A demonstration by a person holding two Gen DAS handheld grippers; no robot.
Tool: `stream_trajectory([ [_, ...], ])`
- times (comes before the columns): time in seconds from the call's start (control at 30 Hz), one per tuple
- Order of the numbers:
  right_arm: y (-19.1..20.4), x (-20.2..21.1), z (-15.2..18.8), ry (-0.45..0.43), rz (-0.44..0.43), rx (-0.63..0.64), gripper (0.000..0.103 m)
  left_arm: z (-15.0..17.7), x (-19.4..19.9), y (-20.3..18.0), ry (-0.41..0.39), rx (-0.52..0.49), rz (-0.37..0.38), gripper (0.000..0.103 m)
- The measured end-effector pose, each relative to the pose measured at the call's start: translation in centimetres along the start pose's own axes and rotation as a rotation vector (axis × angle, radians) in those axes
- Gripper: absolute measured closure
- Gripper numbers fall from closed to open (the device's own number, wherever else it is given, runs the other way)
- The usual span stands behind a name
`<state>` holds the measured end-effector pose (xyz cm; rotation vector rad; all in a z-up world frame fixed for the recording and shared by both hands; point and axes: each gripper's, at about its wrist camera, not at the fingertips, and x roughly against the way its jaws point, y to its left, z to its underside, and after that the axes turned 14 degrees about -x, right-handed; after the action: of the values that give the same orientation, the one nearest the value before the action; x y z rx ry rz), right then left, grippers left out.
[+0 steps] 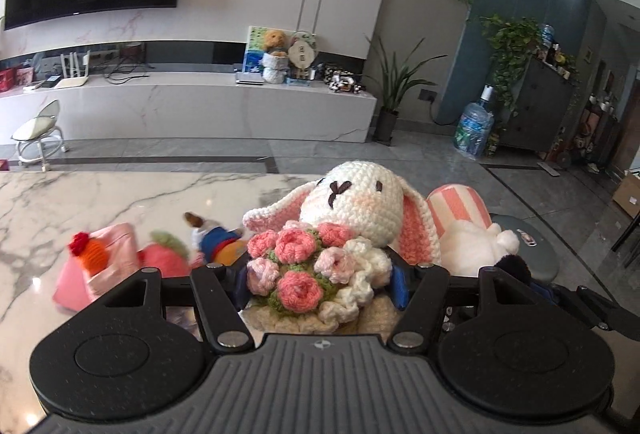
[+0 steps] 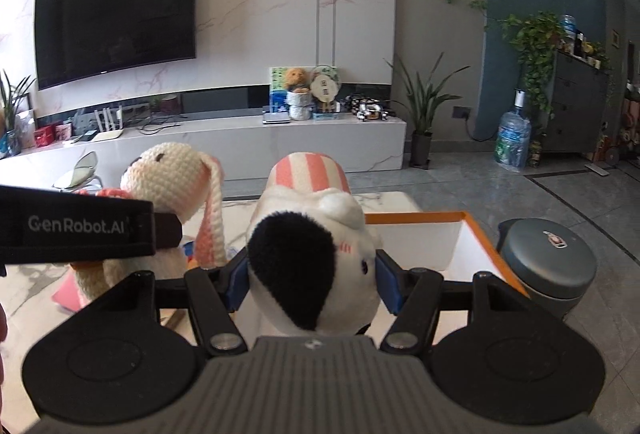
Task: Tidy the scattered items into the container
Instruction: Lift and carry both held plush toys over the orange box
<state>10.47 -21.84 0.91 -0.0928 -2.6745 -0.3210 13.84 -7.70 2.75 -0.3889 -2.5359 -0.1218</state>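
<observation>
A crocheted rabbit (image 1: pixel 352 206), cream yarn with pink-lined floppy ears and a knitted bunch of pink and white roses, sits squeezed between the blue pads of the left claw (image 1: pixel 322 282), lifted above the marble table (image 1: pixel 80 202). Just to its right, a plush dog (image 2: pixel 312 266), soft white fleece with one black ear and a pink-striped cap, is clamped in the right claw (image 2: pixel 310 284). That makes two toys held, one per claw. Behind the dog stands one white box (image 2: pixel 452 238) with an orange rim. On the table to the left lie three more blurred soft toys: a pink pouch (image 1: pixel 96 266), a pink fruit (image 1: pixel 164 258) and a small blue-coated figure (image 1: pixel 216 238).
</observation>
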Motion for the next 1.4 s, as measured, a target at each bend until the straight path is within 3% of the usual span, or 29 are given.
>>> stream_trajectory([
  [0.3, -3.9, -2.1, -2.1, -0.006, 0.054, -0.009, 0.038, -1.9, -3.6, -3.0, 0.0, -0.023, 0.053, 0.031],
  [1.0, -8.9, -10.3, -3.5, 0.094, 0.064, -0.118, 0.038, -2.8, -13.1, -5.3, 0.112, -0.032, 0.097, 0.03],
  [1.4, -11.1, -15.6, -1.6, 0.293, 0.029, -0.227, 0.038, -0.6, -16.8, -4.0, 0.245, 0.013, 0.104, 0.03],
])
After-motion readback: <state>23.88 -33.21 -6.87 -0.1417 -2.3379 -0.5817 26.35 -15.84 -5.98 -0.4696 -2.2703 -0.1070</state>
